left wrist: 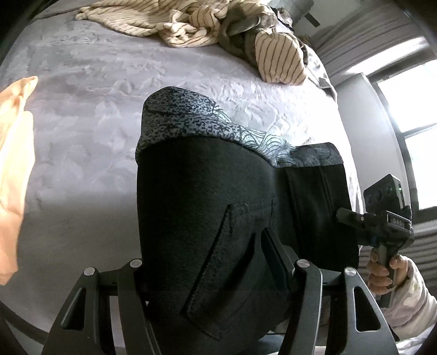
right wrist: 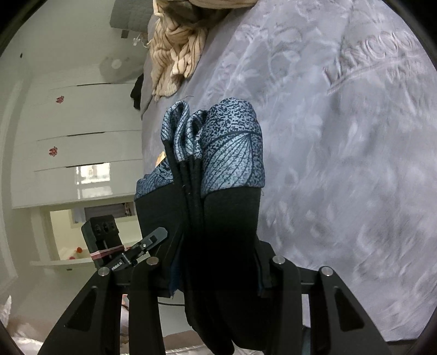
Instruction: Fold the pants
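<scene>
The black pants [left wrist: 207,207] with a blue-grey patterned waistband [left wrist: 188,120] hang lifted above the grey bedspread [left wrist: 87,131]. My left gripper [left wrist: 207,262] is shut on the black cloth near a pocket. My right gripper [right wrist: 218,262] is shut on a bunched, folded stack of the same pants [right wrist: 226,218], its patterned band [right wrist: 232,147] pointing up. The right gripper also shows in the left wrist view [left wrist: 352,215] at the pants' right edge, held by a hand. The left gripper also shows in the right wrist view [right wrist: 153,240] at the pants' left edge.
A striped beige garment pile [left wrist: 191,24] lies at the far end of the bed, also in the right wrist view [right wrist: 174,54]. A peach cloth [left wrist: 13,169] sits at the left. A window [left wrist: 409,114] is right; white drawers [right wrist: 82,136] stand beside the bed.
</scene>
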Demonstrator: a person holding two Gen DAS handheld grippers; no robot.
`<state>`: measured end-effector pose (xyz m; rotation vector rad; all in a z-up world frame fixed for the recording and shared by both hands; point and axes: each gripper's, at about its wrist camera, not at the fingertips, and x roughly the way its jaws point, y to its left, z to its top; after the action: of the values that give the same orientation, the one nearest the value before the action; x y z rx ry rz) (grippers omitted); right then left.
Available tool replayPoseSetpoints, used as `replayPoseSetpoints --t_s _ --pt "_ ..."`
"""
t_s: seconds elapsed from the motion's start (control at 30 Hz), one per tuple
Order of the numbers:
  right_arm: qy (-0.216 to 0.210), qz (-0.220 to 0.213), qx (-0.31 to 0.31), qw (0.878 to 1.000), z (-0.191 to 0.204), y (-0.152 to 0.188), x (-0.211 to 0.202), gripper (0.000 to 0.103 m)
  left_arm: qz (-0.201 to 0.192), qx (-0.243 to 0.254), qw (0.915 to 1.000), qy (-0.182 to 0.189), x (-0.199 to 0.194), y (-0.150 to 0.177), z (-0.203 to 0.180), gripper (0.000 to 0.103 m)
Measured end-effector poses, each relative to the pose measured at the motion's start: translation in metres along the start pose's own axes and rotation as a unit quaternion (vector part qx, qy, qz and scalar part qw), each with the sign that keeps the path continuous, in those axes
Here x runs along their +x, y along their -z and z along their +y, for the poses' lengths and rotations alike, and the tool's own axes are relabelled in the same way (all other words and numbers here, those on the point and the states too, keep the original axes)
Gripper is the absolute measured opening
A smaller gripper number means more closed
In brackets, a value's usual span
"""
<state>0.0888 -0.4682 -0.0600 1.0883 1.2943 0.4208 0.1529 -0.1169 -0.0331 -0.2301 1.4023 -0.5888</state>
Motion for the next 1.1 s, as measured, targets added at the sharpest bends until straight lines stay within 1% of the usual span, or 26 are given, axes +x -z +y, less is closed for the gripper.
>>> replayPoseSetpoints --t_s 0.07,0.2,0.33,0.5,0.57,0.67,0.77,0.9,0.93,1.0,1.07,1.1 --pt "-0.001 -0.004 0.008 1.0 0.002 0.011 0.01 0.044 0.003 0.002 1.0 -0.006 -0.007 0.005 0.015 0.064" --pt "0.001 -0.005 0.022 1.0 0.007 0.037 0.044 0.044 0.003 -0.004 0.9998 -0.021 -0.019 0.015 0.047 0.064" --pt "0.006 0.001 0.028 1.0 0.011 0.052 0.071 0.044 -0.004 -0.014 0.9992 -0.038 -0.016 0.02 0.072 0.064" --pt "0.03 0.006 0.023 0.999 0.01 0.056 0.098 0.044 -0.005 -0.038 0.9986 -0.038 -0.001 0.025 0.099 0.064" --pt "0.04 0.006 0.023 0.999 0.007 0.054 0.105 0.044 -0.003 -0.037 0.9985 -0.041 0.006 0.027 0.105 0.064" --pt "0.06 0.004 0.007 0.998 0.004 0.05 0.112 0.044 -0.001 -0.029 0.9985 -0.047 0.016 0.03 0.111 0.064" --pt "0.077 0.005 0.005 0.997 -0.006 0.046 0.12 0.046 0.001 -0.026 0.9988 -0.042 0.021 0.029 0.118 0.064" --pt "0.08 -0.002 0.018 0.997 -0.021 0.05 0.12 0.051 0.002 -0.019 0.9986 -0.049 0.024 0.028 0.122 0.075" --pt "0.081 -0.003 0.022 0.996 -0.023 0.05 0.12 0.052 0.004 -0.019 0.9983 -0.055 0.024 0.028 0.122 0.079" --pt "0.089 -0.002 0.022 0.996 -0.023 0.054 0.117 0.054 0.008 -0.02 0.9974 -0.069 0.024 0.028 0.122 0.082" --pt "0.111 0.002 0.017 0.994 -0.016 0.054 0.117 0.059 0.011 -0.018 0.996 -0.087 0.02 0.03 0.118 0.082" --pt "0.13 0.006 0.013 0.991 -0.011 0.054 0.116 0.062 0.01 -0.014 0.9949 -0.1 0.017 0.031 0.116 0.082"
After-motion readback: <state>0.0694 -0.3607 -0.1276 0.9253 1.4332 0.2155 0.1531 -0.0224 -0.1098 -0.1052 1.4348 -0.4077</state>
